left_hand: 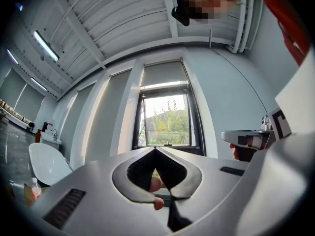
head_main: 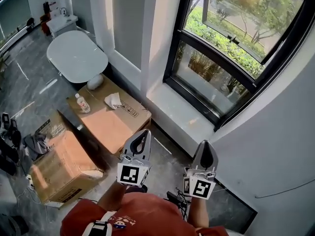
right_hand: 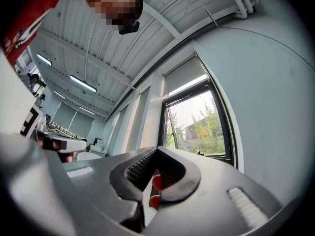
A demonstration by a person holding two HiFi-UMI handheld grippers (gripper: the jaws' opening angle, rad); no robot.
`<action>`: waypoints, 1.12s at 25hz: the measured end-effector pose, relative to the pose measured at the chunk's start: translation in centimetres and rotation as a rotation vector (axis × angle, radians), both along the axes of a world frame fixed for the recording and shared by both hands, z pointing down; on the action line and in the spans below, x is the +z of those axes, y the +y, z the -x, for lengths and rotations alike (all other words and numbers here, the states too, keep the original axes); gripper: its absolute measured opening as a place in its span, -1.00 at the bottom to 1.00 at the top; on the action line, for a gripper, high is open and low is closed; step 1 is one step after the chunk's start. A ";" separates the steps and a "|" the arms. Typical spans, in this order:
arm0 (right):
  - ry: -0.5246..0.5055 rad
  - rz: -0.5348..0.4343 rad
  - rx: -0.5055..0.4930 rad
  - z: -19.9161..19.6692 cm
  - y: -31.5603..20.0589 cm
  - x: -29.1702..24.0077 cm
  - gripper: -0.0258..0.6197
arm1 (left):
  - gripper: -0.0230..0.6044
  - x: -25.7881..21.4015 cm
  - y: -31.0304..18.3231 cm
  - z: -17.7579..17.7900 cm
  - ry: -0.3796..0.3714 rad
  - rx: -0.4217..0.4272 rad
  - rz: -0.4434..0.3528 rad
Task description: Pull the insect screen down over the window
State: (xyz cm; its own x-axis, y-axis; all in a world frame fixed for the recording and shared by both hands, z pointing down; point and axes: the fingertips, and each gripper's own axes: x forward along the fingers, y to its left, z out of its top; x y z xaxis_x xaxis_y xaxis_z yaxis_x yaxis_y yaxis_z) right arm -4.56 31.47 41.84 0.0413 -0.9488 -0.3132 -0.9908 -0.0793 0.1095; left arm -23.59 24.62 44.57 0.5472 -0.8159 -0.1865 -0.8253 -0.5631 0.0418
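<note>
The black-framed window (head_main: pixel 231 58) is ahead and to the right, above a white sill (head_main: pixel 182 114), with trees outside. In the left gripper view a grey screen panel (left_hand: pixel 162 73) covers the top of the window (left_hand: pixel 166 119); the same panel (right_hand: pixel 184 75) shows in the right gripper view. My left gripper (head_main: pixel 145 132) and right gripper (head_main: pixel 205 143) are held side by side at chest height, short of the sill and pointing toward the window. Both are shut with nothing between the jaws (left_hand: pixel 155 149) (right_hand: pixel 157 149). Neither touches the window or the screen.
Two cardboard boxes (head_main: pixel 110 119) (head_main: pixel 64 168) stand on the floor to the left; a small bottle (head_main: pixel 82 103) and crumpled paper (head_main: pixel 113 101) lie on the nearer one. A white oval table (head_main: pixel 77 55) is farther left. A grey wall (head_main: pixel 290 141) closes the right side.
</note>
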 end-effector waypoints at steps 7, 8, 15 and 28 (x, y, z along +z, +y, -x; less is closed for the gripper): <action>-0.017 0.017 0.035 1.5 -6.3 0.3 -0.89 | -0.91 0.5 -6.9 2.0 0.007 0.021 0.028; -0.020 0.020 0.037 1.7 -7.1 0.3 -0.89 | -0.91 0.6 -7.7 2.1 0.006 0.027 0.029; -0.047 0.020 0.058 2.0 -10.3 0.1 -0.89 | -0.91 0.5 -11.3 1.6 -0.001 0.090 0.030; -0.022 0.028 0.081 -0.3 -14.9 0.7 -0.89 | -0.91 1.2 -16.2 -0.4 -0.001 0.110 0.028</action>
State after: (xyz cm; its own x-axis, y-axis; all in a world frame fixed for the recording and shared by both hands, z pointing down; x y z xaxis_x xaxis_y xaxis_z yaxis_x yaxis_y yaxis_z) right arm -4.29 16.59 42.56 0.1250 -0.9503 -0.2851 -0.9835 -0.1566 0.0908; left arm -23.23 8.46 45.74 0.6336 -0.7562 -0.1635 -0.7590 -0.6485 0.0581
